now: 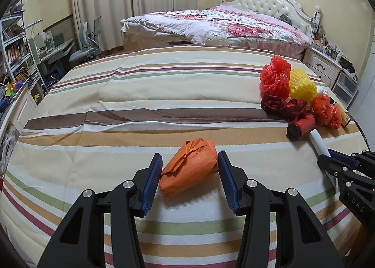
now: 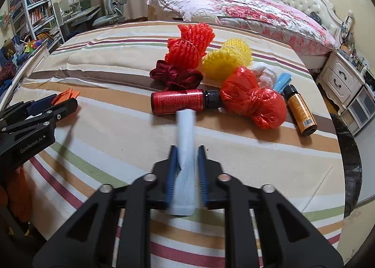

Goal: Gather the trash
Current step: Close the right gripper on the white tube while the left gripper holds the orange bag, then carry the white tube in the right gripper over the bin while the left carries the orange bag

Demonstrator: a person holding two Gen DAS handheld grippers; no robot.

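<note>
Fingers (image 2: 202,169) of the right gripper (image 2: 186,165) are clenching a white tube (image 2: 185,141) over the striped bed (image 2: 112,132) (blurred); left gripper (image 1: 189,162) is pinching an orange paper wad (image 1: 189,167); red bottle (image 2: 178,102) is lying nearby, contents hidden.

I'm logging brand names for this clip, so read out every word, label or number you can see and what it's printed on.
"GenRobot.AI": on the left gripper, seen from the right wrist.
"DAS": on the right gripper, seen from the left wrist.
Red bottle: white label print, too small to read.
Orange bottle: print and barcode, too small to read.
</note>
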